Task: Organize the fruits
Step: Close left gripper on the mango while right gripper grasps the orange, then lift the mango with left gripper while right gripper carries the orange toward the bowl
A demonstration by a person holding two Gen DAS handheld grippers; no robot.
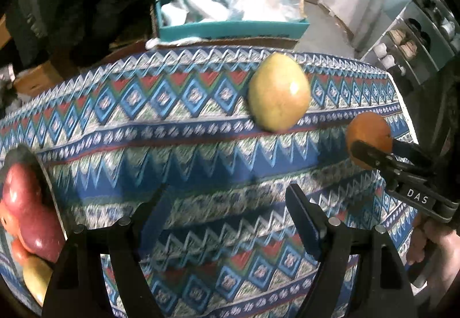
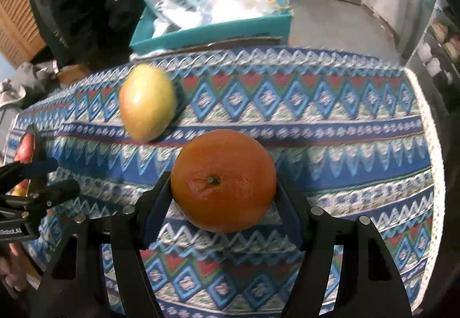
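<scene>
So the right tool has the orange squeezed between its pads, lifted a bit over the patterned worktop. Left tool hangs wide with nothing in it. Yellow-green mango lies on the cloth, red apples off at the left edge.

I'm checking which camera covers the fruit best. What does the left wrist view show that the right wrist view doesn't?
Only the left wrist view: the red apples up close in a bowl at the left edge, and the empty left tongs from behind.
Only the right wrist view: the orange's stem end, pressed between the right tongs.
Both: the yellow-green fruit lying free on the patterned cloth, and the teal box behind.
</scene>
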